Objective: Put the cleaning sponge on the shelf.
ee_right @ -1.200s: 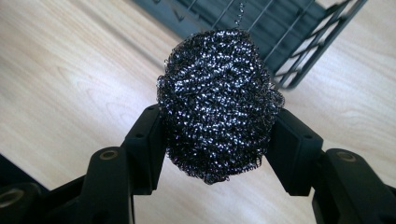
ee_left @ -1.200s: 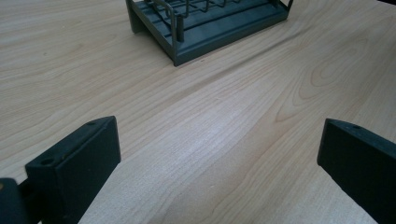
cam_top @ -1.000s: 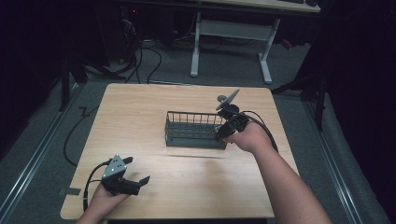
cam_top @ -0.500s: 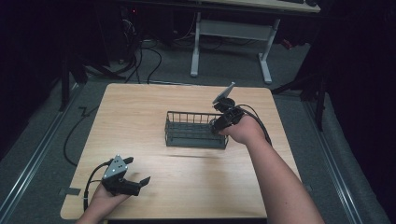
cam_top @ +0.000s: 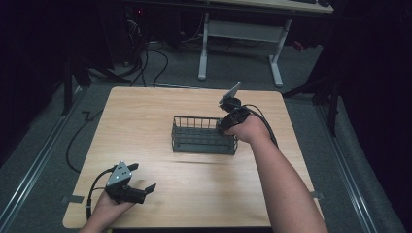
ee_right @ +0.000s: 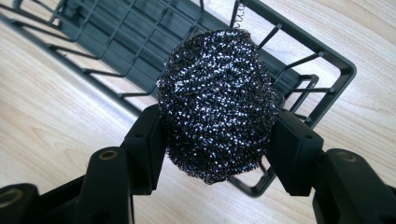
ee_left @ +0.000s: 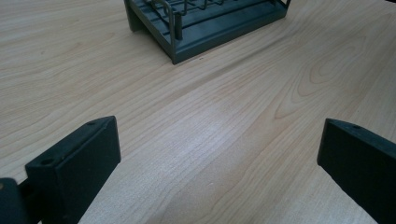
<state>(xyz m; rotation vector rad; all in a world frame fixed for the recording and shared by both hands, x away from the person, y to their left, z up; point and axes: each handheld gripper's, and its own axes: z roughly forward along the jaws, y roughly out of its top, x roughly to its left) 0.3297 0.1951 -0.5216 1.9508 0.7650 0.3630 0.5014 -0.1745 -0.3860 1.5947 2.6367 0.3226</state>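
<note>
My right gripper (ee_right: 217,140) is clamped on a steel-wool scrubber (ee_right: 217,105), jaws pressing both its sides, and I'm holding it above the right end of the grey wire basket (cam_top: 204,141). My left gripper (cam_top: 131,187) rests wide apart, holding nothing, near the wooden table's (cam_top: 194,194) front-left corner.

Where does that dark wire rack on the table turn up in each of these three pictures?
High view: the wire rack sits mid-table, right tongs at its right end.
Left gripper view: top edge, its near corner beyond open tongs.
Right gripper view: behind the steel scourer gripped by the tongs.
Shared landmark: the light wooden table.
</note>
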